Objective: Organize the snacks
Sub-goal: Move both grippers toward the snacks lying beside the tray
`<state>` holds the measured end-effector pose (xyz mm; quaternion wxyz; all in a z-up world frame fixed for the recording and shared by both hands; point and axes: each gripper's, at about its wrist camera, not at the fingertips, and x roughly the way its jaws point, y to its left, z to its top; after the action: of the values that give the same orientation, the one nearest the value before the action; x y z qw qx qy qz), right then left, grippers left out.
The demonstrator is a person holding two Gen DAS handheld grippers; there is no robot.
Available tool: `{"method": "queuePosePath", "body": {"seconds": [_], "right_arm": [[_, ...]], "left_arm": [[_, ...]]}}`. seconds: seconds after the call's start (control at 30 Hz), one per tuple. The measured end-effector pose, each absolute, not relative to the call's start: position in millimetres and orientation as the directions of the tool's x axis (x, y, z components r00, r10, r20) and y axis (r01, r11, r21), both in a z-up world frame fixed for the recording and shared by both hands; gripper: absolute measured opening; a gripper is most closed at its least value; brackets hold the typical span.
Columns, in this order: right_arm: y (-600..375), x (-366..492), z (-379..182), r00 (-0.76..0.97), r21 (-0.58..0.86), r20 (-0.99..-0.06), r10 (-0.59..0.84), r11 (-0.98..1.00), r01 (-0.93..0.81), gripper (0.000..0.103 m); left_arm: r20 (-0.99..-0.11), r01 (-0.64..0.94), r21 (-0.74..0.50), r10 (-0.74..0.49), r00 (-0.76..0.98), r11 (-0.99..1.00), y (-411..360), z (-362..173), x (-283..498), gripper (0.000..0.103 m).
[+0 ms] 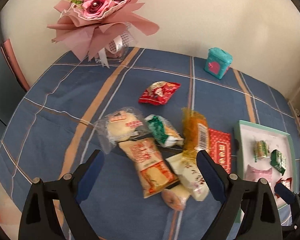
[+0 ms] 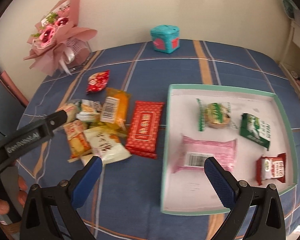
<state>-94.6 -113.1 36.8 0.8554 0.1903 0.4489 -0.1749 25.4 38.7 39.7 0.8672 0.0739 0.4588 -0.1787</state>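
A pile of snack packets lies on the blue plaid cloth: an orange-and-white cracker pack (image 1: pixel 150 168), a white pack (image 1: pixel 192 178), a clear bun pack (image 1: pixel 123 128), a green pack (image 1: pixel 163 133), an orange pack (image 1: pixel 198 134) and a red pack (image 1: pixel 220 152). My left gripper (image 1: pixel 150 164) is open over the cracker pack, empty. A teal-rimmed white box (image 2: pixel 167 132) holds a pink pack (image 2: pixel 206 154), a round green pack (image 2: pixel 216 114), a dark green pack (image 2: pixel 256 130) and a red pack (image 2: pixel 272 166). My right gripper (image 2: pixel 153 172) is open and empty at the box's near left edge.
A small red packet (image 1: pixel 159 93) lies apart behind the pile. A pink flower bouquet (image 1: pixel 98 16) stands at the back left and a teal tin (image 1: pixel 218 63) at the back by the wall. The left gripper's arm (image 2: pixel 30 134) shows in the right wrist view.
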Motion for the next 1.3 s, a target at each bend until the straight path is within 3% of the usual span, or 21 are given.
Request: {"method": "queuePosePath", "body": {"seconds": [0.53, 1.0, 1.3], "right_arm": [[-81, -49, 12, 0.507, 0.224, -0.861, -0.025, 0.878, 0.423, 0.102], [-80, -19, -3, 0.499, 0.199, -0.867, -0.009, 0.91, 0.363, 0.078], [-79, 0, -22, 0.457, 0.179, -0.889, 0.01, 0.928, 0.327, 0.072]], "left_arm": [[-0.89, 0.246, -0.116, -0.211, 0.404, 0.962, 81, 7, 55, 0.094], [-0.92, 0.239, -0.206, -0.271, 0.283, 0.949, 56, -18, 66, 0.093], [-0.942, 0.261, -0.179, -0.241, 0.232, 0.949, 33, -41, 74, 0.072]]}}
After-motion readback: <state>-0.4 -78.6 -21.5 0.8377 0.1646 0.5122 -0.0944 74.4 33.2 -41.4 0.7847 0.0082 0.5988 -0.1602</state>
